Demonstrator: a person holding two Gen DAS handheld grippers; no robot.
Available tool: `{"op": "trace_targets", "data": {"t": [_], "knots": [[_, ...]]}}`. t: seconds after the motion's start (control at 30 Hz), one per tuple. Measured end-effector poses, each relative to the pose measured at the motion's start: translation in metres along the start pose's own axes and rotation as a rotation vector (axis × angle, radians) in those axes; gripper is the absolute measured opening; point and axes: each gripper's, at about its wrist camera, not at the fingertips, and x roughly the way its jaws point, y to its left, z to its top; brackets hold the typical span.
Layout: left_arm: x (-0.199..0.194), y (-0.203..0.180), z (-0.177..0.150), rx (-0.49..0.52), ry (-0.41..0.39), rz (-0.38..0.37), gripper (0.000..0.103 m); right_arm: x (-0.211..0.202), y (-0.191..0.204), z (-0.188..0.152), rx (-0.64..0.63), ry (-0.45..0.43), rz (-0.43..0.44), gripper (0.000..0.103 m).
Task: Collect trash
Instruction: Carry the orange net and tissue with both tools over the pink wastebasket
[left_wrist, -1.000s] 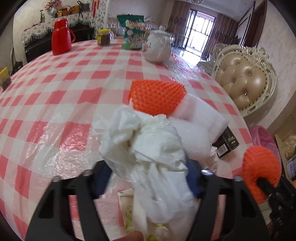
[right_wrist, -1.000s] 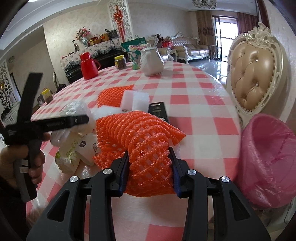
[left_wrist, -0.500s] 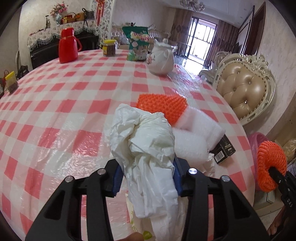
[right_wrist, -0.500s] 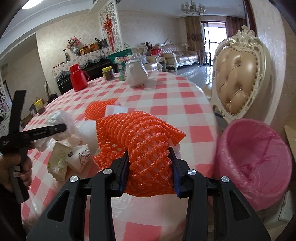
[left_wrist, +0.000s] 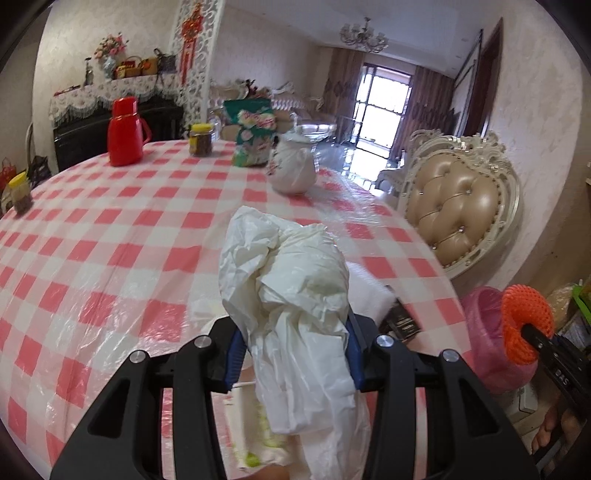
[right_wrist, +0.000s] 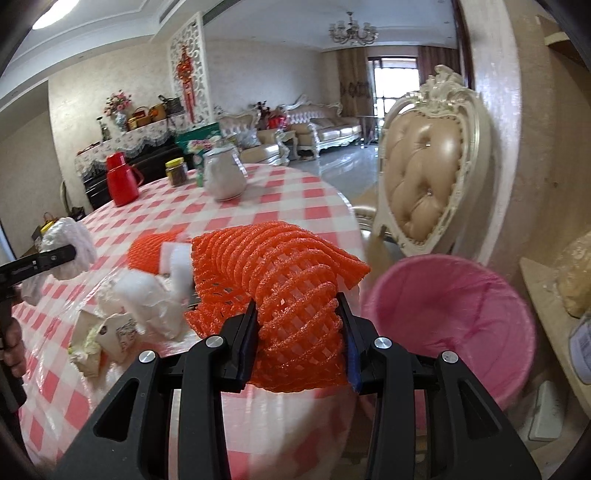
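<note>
My left gripper (left_wrist: 295, 347) is shut on a crumpled white plastic bag (left_wrist: 291, 291), held above the checked table (left_wrist: 110, 229). My right gripper (right_wrist: 297, 339) is shut on an orange foam net (right_wrist: 288, 280), held at the table's edge beside the pink-lined trash bin (right_wrist: 454, 317). In the left wrist view the right gripper with the net (left_wrist: 524, 321) hangs over the bin (left_wrist: 484, 332). On the table lie another orange net (right_wrist: 151, 247), white foam pieces (right_wrist: 147, 299) and crumpled wrappers (right_wrist: 107, 336).
A red thermos (left_wrist: 125, 133), a jar (left_wrist: 201, 140), a green snack bag (left_wrist: 253, 133) and a white teapot (left_wrist: 293, 170) stand at the table's far side. A tufted chair (right_wrist: 428, 173) stands by the bin. A black box (left_wrist: 402, 321) lies near the table edge.
Both grippers have lifted with their loads. The right gripper has swung right, off the table toward the pink bin. The left has risen above the trash pile.
</note>
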Motion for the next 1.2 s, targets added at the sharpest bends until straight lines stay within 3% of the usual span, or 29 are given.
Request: {"op": "trace_targets", "data": {"t": [0.53,1.2], "knots": [[0.01,-0.072,0.007,0.083,-0.001,-0.11,0.044,-0.013,-0.067,0.001,0.082,-0.025,-0.139,0.038],[0.044,-0.206,0.006,0.223,0.027,-0.34,0.045,-0.005,-0.137,-0.006,0.13,0.01,-0.288,0.039]]}}
